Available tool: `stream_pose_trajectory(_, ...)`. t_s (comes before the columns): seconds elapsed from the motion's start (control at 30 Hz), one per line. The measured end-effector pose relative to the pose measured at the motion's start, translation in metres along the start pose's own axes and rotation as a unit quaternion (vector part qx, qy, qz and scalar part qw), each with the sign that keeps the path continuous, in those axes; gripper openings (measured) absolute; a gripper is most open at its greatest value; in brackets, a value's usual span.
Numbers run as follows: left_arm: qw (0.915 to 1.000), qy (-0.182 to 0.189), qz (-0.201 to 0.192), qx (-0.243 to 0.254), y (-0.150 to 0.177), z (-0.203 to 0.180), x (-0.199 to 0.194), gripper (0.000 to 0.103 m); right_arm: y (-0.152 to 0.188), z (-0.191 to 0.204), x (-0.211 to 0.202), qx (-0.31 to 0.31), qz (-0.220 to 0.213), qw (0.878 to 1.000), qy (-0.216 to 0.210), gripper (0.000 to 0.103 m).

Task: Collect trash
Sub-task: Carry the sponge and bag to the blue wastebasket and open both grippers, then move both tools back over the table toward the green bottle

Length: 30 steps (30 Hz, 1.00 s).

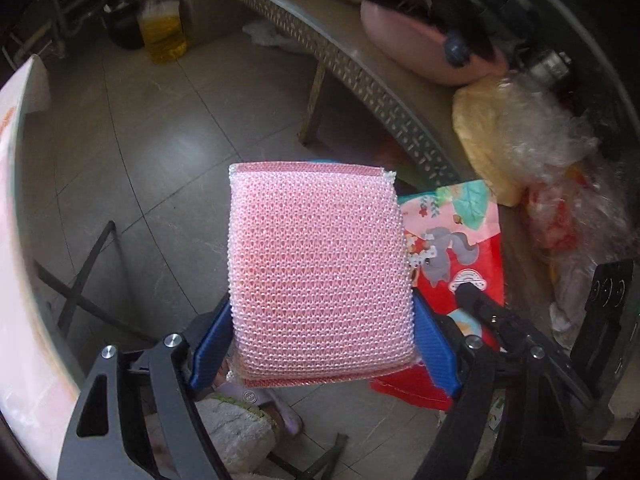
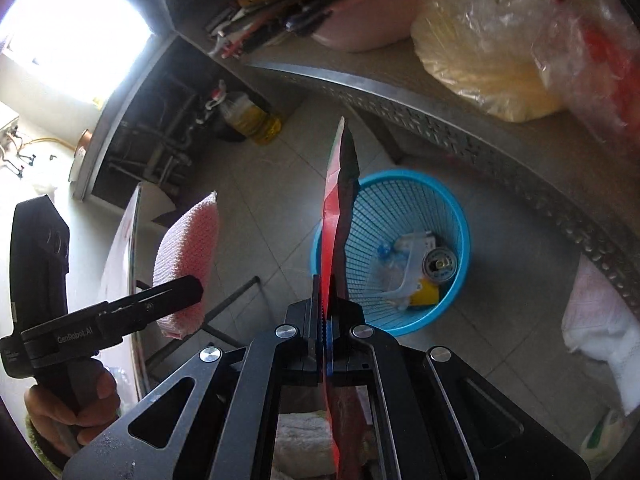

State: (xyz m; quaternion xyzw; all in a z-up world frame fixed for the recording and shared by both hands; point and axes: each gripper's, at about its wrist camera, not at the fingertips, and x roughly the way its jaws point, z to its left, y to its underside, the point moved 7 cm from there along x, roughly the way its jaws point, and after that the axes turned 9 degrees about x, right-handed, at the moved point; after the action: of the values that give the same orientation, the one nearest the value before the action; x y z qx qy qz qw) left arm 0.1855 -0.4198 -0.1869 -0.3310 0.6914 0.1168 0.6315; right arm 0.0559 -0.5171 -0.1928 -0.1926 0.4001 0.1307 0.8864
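My left gripper point(image 1: 322, 354) is shut on a pink mesh scrub sponge point(image 1: 320, 272) and holds it upright above the floor; the sponge also shows in the right wrist view point(image 2: 186, 256). My right gripper point(image 2: 327, 320) is shut on a flat red snack wrapper point(image 2: 338, 208), seen edge-on, over the left rim of a blue mesh trash basket point(image 2: 456, 216). The wrapper's printed face shows in the left wrist view point(image 1: 460, 248). The basket holds a can point(image 2: 440, 264) and plastic scraps.
A metal table point(image 2: 500, 140) curves along the right with a yellow bagged bundle point(image 2: 480, 60), a pink basin point(image 1: 424, 44) and clear bags. An oil bottle point(image 1: 162, 28) stands on the tiled floor. A white board point(image 1: 20, 240) is at left.
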Motion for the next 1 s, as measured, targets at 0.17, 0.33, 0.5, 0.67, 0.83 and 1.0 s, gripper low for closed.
stream_pose_trajectory(0.17,0.9998,-0.003,0.005,-0.018,-0.030,0.002,0.037,0.092,-0.030,-0.016,0.051,0.041,0.005,0.999,-0.001,0.008)
stream_pose_trajectory(0.33,0.9989,0.012,-0.005,-0.046,-0.037,0.010,0.040,0.092,-0.042,-0.049,0.097,0.047,-0.002,0.995,0.085,0.053)
stream_pose_trajectory(0.5,0.9989,0.002,-0.034,-0.033,-0.028,0.019,0.011,0.092,-0.029,-0.054,0.084,0.009,-0.027,0.992,0.122,0.053)
stream_pose_trajectory(0.67,0.9970,-0.009,-0.068,-0.036,-0.015,0.029,-0.026,0.092,-0.017,-0.054,0.060,-0.024,-0.055,0.988,0.143,0.053)
stream_pose_trajectory(0.83,0.9929,-0.025,-0.113,-0.025,0.011,0.031,-0.073,0.092,-0.003,-0.041,0.045,-0.055,-0.056,0.988,0.132,0.054)
stream_pose_trajectory(1.0,0.9876,-0.045,-0.150,-0.014,0.059,0.037,-0.119,0.092,0.019,-0.007,0.013,-0.092,-0.056,0.990,0.085,0.076)
